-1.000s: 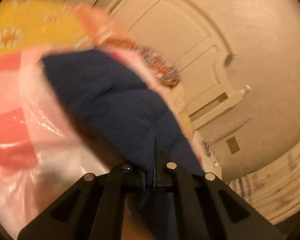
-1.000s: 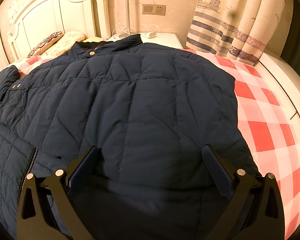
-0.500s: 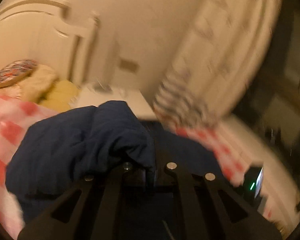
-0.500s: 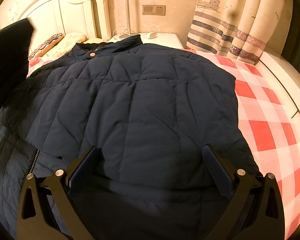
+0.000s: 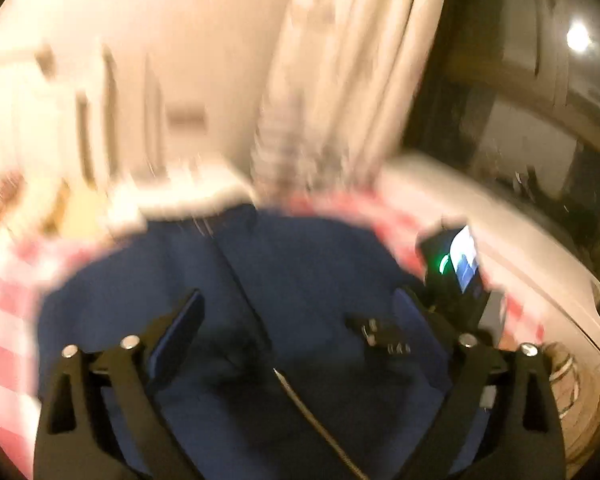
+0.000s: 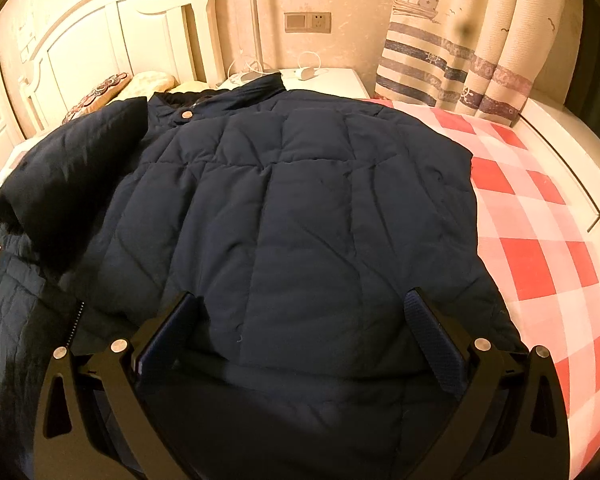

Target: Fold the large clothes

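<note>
my left gripper (image 5: 296, 320) has just been opening and its jaws now stand wide, with nothing between the pads; the sleeve (image 6: 80, 176) it was carrying has dropped free. my right gripper (image 6: 300, 332) is also spread wide, hovering over the hem of the jacket (image 6: 300, 208) and gripping nothing.

the jacket, navy and quilted, lies flat on the checked bed (image 6: 540, 240), collar toward the headboard (image 6: 100, 52) and hem nearest me. in the right view the sleeve lies folded in over the jacket's left side, still puffed up rather than flat. the left view is too blurred to show how it landed.

i judge the step in hand to be laying that sleeve across the body. to do it well i would press it flat so its edge runs along the side seam, and keep the right gripper near the hem so the body does not slide. padding like this tends to spring back, so i would smooth before folding further.

i can read no brand or label on the jacket. the curtain (image 6: 452, 40) shows a boat and stripes, no words. a small lit screen on the right gripper (image 5: 464, 260), seen from the left camera, is too blurred to read.
</note>
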`<state>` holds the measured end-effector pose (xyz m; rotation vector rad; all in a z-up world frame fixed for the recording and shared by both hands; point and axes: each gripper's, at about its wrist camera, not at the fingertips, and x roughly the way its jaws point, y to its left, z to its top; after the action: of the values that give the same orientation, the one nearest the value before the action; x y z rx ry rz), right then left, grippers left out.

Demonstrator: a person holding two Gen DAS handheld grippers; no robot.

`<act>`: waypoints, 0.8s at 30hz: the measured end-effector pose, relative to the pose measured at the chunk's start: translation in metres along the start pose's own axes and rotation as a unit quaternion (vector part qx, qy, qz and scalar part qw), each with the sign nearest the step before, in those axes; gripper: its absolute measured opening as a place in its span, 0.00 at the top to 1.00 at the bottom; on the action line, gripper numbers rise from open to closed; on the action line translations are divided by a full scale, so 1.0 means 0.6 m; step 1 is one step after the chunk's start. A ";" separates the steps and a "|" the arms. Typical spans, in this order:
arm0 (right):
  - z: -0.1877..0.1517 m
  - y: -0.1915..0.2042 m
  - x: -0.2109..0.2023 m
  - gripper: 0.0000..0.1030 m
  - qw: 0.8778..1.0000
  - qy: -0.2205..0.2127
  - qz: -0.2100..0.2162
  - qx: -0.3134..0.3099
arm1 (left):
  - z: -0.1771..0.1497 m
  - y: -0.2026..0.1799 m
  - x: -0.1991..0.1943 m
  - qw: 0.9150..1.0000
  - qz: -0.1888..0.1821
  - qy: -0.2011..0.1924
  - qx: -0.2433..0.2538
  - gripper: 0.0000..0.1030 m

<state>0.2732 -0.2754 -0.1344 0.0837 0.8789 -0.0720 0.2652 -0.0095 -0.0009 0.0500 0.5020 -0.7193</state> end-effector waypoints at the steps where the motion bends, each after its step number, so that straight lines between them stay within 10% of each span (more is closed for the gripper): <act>1: 0.000 0.000 0.000 0.04 1.000 0.000 0.002 0.001 | 0.002 0.024 -0.032 0.999 0.032 -0.031 -0.015 0.03; 3: 0.000 -0.003 -0.001 0.04 1.000 0.000 0.003 0.002 | -0.010 0.096 -0.059 0.986 0.141 -0.044 -0.075 0.03; 5: 0.000 -0.001 0.000 0.04 1.000 0.000 0.000 0.000 | -0.038 0.168 -0.053 0.955 0.260 -0.004 -0.140 0.06; 9: 0.001 -0.001 0.000 0.04 1.000 0.002 -0.004 -0.003 | -0.116 0.260 -0.025 0.918 0.307 0.071 -0.241 0.16; 24: 0.029 0.074 -0.050 0.04 0.998 -0.041 0.000 -0.054 | -0.198 0.317 0.026 0.905 0.285 0.113 -0.294 0.02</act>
<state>0.2718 -0.2320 -0.0980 -0.0202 0.7994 -0.0282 0.3470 0.1500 -0.1361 -0.2814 0.8653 0.0349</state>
